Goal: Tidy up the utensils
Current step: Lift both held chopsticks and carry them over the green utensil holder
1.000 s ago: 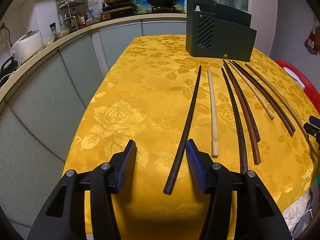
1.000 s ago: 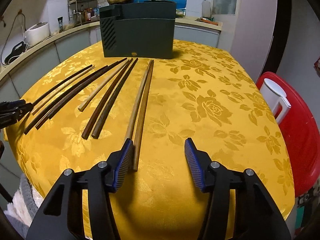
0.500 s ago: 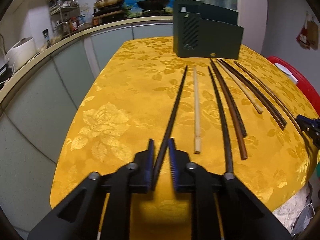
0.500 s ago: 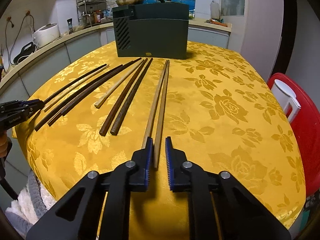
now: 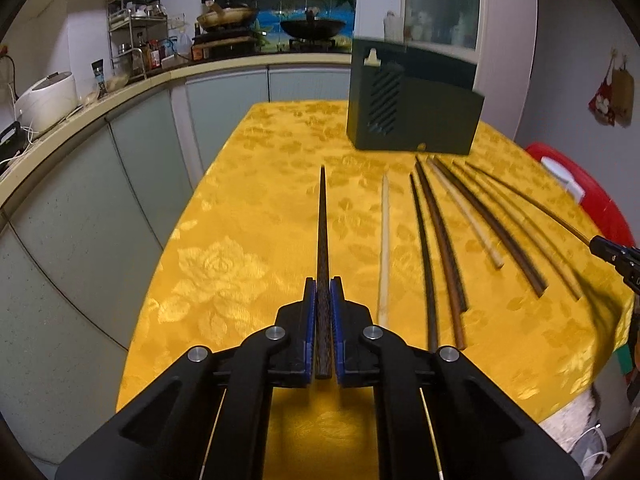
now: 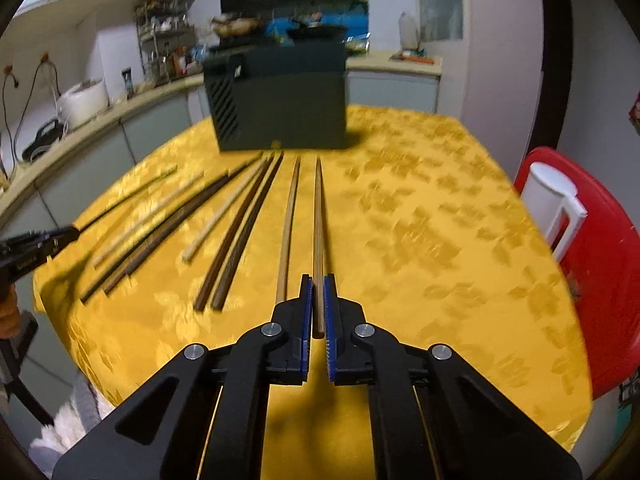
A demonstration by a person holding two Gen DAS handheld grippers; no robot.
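Note:
My left gripper [image 5: 322,284] is shut on a dark chopstick [image 5: 322,232] that points straight ahead, lifted off the yellow tablecloth [image 5: 248,208]. My right gripper [image 6: 318,280] is shut on a brown chopstick [image 6: 318,216], also pointing ahead and raised. Its light brown partner [image 6: 289,224] lies just left of it on the cloth. Several other chopsticks lie in a fan on the table: a pale one [image 5: 384,248] and dark ones [image 5: 438,240] in the left wrist view, the same group [image 6: 240,232] in the right wrist view. A dark green holder box [image 5: 412,116] [image 6: 280,100] stands at the far end.
A red chair with a white object [image 6: 560,216] stands right of the table. A kitchen counter [image 5: 100,100] with a rice cooker, rack and woks curves along the left and back. The other gripper's tip shows at each view's edge [image 5: 616,256] [image 6: 36,244].
Both grippers closed on a chopstick each, then lifted them off the cloth; both views now look from higher up, with motion blur.

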